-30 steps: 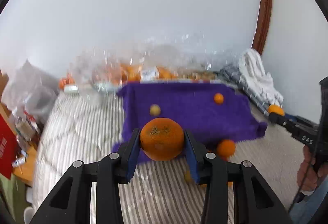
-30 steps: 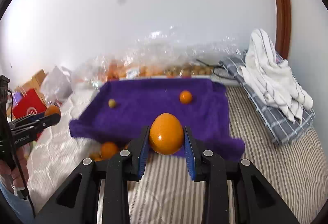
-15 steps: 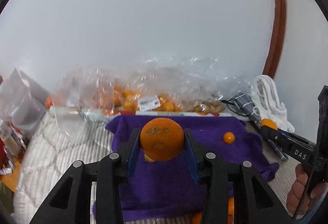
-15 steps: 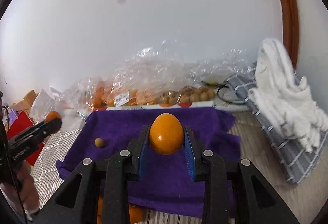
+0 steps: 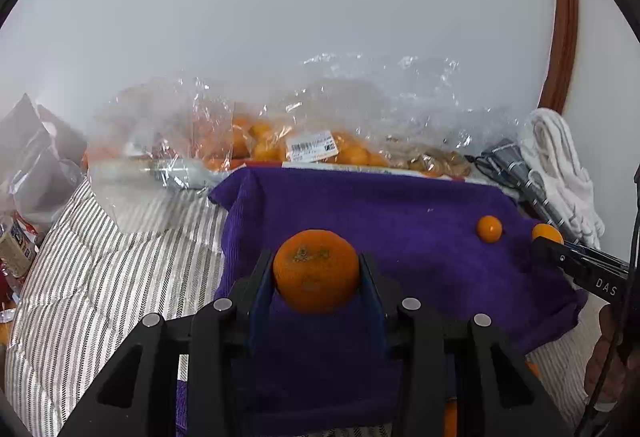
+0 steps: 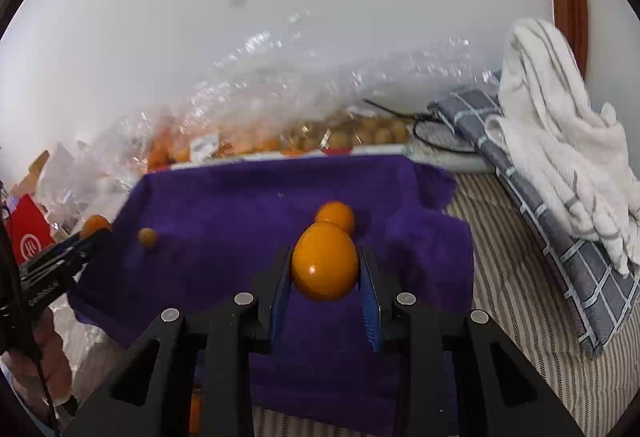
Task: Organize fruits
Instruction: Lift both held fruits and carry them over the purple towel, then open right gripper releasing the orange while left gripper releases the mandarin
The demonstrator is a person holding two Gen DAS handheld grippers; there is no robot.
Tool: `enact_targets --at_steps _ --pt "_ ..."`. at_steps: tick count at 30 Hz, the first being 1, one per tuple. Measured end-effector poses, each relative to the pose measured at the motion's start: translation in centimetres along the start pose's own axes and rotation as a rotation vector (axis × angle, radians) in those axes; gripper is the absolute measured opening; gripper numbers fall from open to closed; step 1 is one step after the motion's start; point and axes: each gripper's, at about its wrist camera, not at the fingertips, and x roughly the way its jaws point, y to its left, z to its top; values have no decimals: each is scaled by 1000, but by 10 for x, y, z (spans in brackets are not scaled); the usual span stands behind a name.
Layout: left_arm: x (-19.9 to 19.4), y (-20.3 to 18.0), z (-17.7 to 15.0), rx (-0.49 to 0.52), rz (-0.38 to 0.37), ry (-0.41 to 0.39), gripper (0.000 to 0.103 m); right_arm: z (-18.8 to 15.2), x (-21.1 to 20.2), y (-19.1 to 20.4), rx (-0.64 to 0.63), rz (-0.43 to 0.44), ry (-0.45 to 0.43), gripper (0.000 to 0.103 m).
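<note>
My left gripper (image 5: 317, 277) is shut on a rough-skinned mandarin (image 5: 316, 269), held low over the purple towel (image 5: 380, 205). My right gripper (image 6: 325, 269) is shut on a smooth egg-shaped orange fruit (image 6: 324, 265) above the same purple towel (image 6: 240, 197). A small orange fruit (image 6: 335, 215) lies on the towel just beyond it; that small orange fruit (image 5: 489, 228) sits far right in the left wrist view. A small brownish fruit (image 6: 147, 237) rests on the towel's left part. Each view shows the other gripper at its edge, its fruit (image 5: 547, 233) (image 6: 95, 224) pinched at the tip.
Clear plastic bags of orange fruit (image 5: 280, 145) and brown fruit (image 6: 360, 135) lie behind the towel along the wall. A white towel (image 6: 560, 141) on a grey checked cloth (image 6: 580, 269) lies right. Striped bedding (image 5: 100, 269), red box (image 6: 28, 241) and clutter are left. A hand (image 6: 40, 353) holds the left tool.
Both grippers moved forward and down over the purple towel, each keeping its fruit. The towel and bags now fill more of both views; the loose fruits near the towel's front edge dropped out of sight.
</note>
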Motion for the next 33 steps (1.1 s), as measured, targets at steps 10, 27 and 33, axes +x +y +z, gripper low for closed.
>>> enact_targets --at_steps 10,27,33 --pt "14 -7 -6 59 41 55 39 -10 19 4 -8 18 76 32" --pt "26 -2 -8 39 42 115 39 -15 32 10 -33 -12 130 32" --pt "27 -3 -8 43 48 124 39 -14 33 10 -36 -14 133 33"
